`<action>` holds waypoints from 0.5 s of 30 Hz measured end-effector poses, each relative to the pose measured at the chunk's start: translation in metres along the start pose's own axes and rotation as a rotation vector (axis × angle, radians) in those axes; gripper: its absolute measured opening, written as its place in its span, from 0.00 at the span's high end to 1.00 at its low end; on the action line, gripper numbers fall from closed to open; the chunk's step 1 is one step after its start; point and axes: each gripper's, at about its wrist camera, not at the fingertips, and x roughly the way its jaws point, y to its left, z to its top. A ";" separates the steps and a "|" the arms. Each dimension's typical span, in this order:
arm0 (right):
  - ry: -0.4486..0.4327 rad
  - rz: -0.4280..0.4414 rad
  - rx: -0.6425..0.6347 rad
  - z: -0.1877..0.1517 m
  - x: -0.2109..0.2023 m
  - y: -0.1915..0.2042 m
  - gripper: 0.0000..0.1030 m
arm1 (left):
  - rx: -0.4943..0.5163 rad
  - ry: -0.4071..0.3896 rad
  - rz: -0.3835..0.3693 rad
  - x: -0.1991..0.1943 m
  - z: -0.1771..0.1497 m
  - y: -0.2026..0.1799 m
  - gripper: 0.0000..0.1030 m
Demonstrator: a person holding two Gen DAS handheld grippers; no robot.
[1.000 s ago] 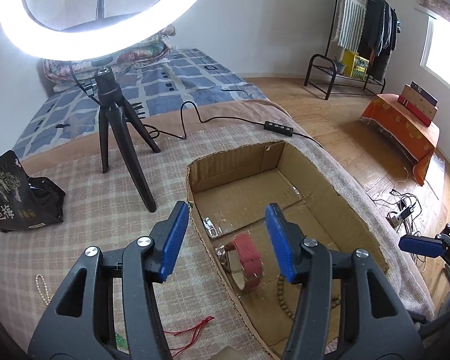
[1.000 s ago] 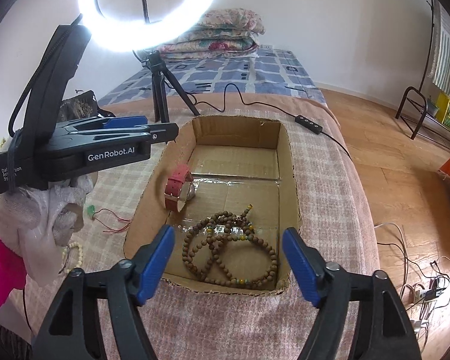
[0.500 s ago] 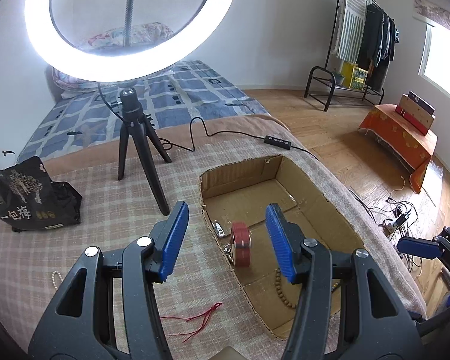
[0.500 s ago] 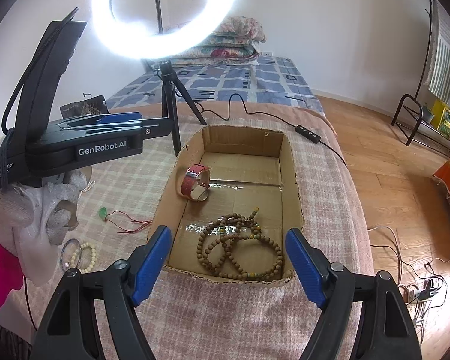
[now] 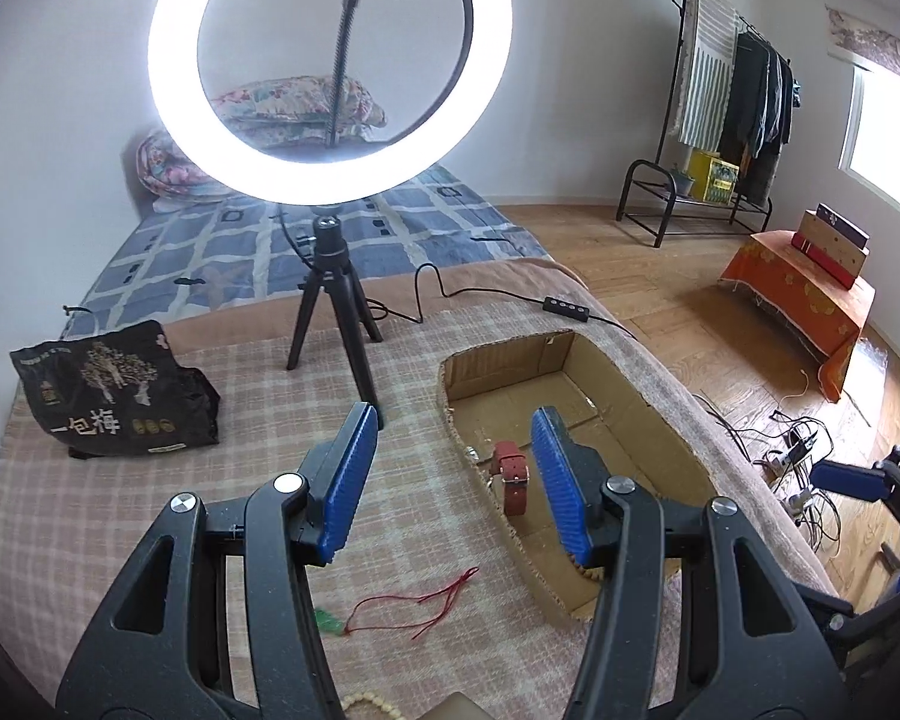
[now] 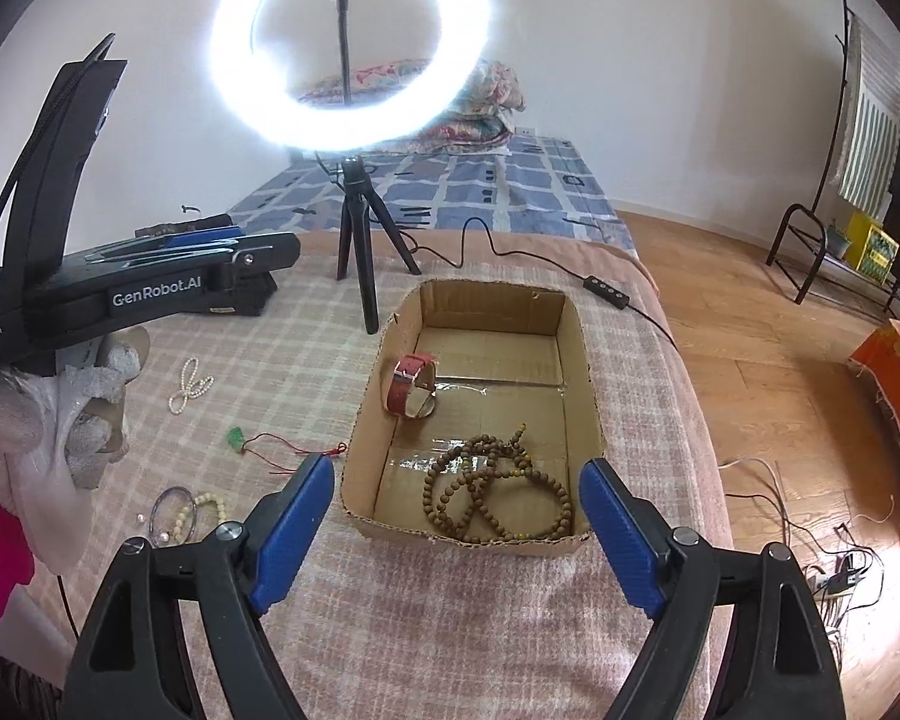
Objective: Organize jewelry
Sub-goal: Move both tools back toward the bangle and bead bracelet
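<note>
A shallow cardboard box (image 6: pixel 588 360) lies on the checked bedspread and holds a red-strapped watch (image 6: pixel 411 393) and a brown bead necklace (image 6: pixel 492 495). The watch (image 5: pixel 513 474) and box (image 5: pixel 510 360) also show in the left wrist view. My left gripper (image 5: pixel 453 480) is open and empty, high above the box's left edge. My right gripper (image 6: pixel 456 534) is open and empty, above the box's near edge. Left of the box lie a green pendant on red cord (image 6: pixel 258 441), a pearl strand (image 6: pixel 189 384), and a bangle with a bead bracelet (image 6: pixel 180 516).
A lit ring light on a black tripod (image 6: pixel 354 204) stands behind the box, its cable and switch (image 6: pixel 606 288) trailing right. A black printed bag (image 5: pixel 114 396) lies at the back left. The bed edge drops to wooden floor on the right.
Both grippers have pulled back and risen away from the box, staying open. The watch and beads have not moved.
</note>
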 end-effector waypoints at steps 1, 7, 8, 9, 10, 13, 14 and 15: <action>-0.006 -0.005 -0.006 0.000 -0.004 0.003 0.13 | -0.001 -0.005 0.006 -0.007 -0.002 0.004 0.47; -0.038 -0.003 -0.020 -0.002 -0.022 0.016 0.10 | -0.009 -0.021 0.026 -0.043 -0.013 0.035 0.47; -0.040 0.003 -0.021 -0.003 -0.023 0.018 0.10 | -0.011 -0.023 0.031 -0.048 -0.014 0.042 0.47; -0.042 0.010 -0.024 -0.005 -0.025 0.020 0.10 | -0.011 -0.025 0.038 -0.054 -0.017 0.049 0.47; -0.041 0.015 -0.029 -0.007 -0.025 0.023 0.10 | -0.011 -0.029 0.049 -0.061 -0.021 0.057 0.47; -0.038 0.032 -0.052 -0.011 -0.024 0.032 0.10 | -0.017 -0.029 0.081 -0.076 -0.034 0.082 0.47; -0.036 0.037 -0.062 -0.013 -0.024 0.034 0.10 | -0.021 -0.027 0.090 -0.079 -0.038 0.091 0.47; -0.033 0.044 -0.074 -0.014 -0.023 0.038 0.10 | -0.026 -0.026 0.099 -0.084 -0.043 0.098 0.47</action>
